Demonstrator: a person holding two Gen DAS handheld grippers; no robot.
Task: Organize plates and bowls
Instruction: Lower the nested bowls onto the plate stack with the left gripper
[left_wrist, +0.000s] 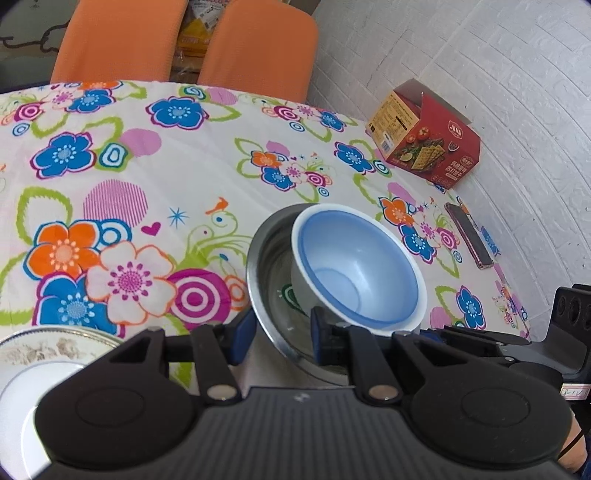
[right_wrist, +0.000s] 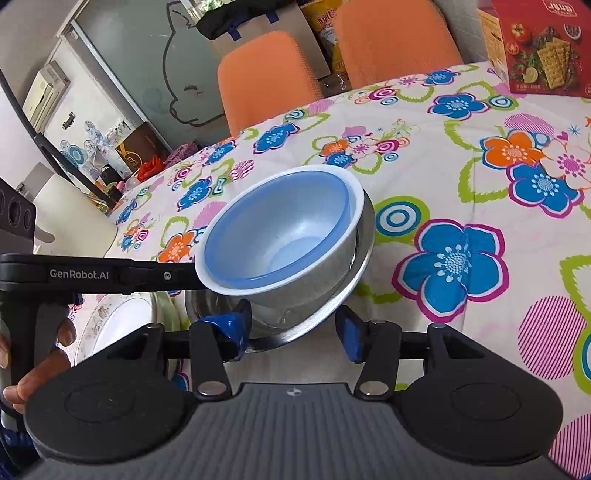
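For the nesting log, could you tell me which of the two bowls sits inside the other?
The blue-lined white bowl sits tilted inside the shiny steel bowl, which is the wider, outer one.

a home dining room: flowered cloth over the table (left_wrist: 155, 155), orange chairs (left_wrist: 258, 51) at twelve o'clock, cracker box (left_wrist: 424, 140) at two o'clock, air conditioner (right_wrist: 44, 92) at ten o'clock.
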